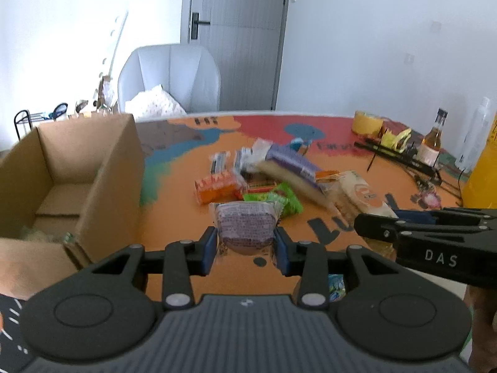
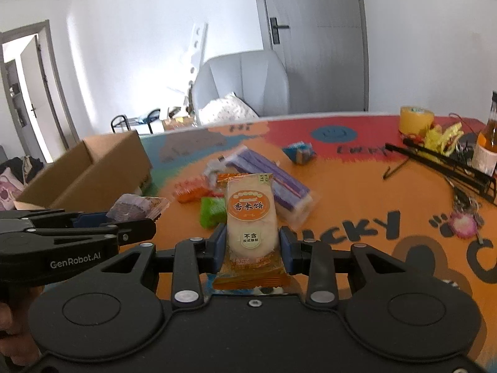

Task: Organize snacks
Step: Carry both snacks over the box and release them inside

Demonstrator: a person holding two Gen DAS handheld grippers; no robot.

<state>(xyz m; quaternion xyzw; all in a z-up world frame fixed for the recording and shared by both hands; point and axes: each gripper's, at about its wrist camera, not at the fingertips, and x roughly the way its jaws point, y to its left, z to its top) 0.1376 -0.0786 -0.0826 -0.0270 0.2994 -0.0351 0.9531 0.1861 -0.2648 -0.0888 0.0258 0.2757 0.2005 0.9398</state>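
With each claw pinching only a crinkly wrapper, the left claw [image 1: 245, 245] on a purple snack [image 1: 245, 227] and the right claw [image 2: 252, 245] on a rice cracker [image 2: 251, 220], either packet may slip out before reaching the box [image 1: 102, 168] off to their left.

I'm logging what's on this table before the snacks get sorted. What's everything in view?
cardboard box: 1, brown, open, table's left
purple snack packet: 1, between left gripper's pads
rice cracker packet: 1, orange and white, between right gripper's pads
long purple packet: 1, mid-table pile
green packet: 1, pile's near side
orange packet: 1, pile's left
blue packet: 1, beyond the pile
yellow tape roll: 1, far right
glass bottle: 1, amber liquid, far right
table: 1, orange, red, printed
armchair: 1, grey, behind table
door: 1, grey, shut
left gripper: 1, black, shut on packet
right gripper: 1, black, shut on packet
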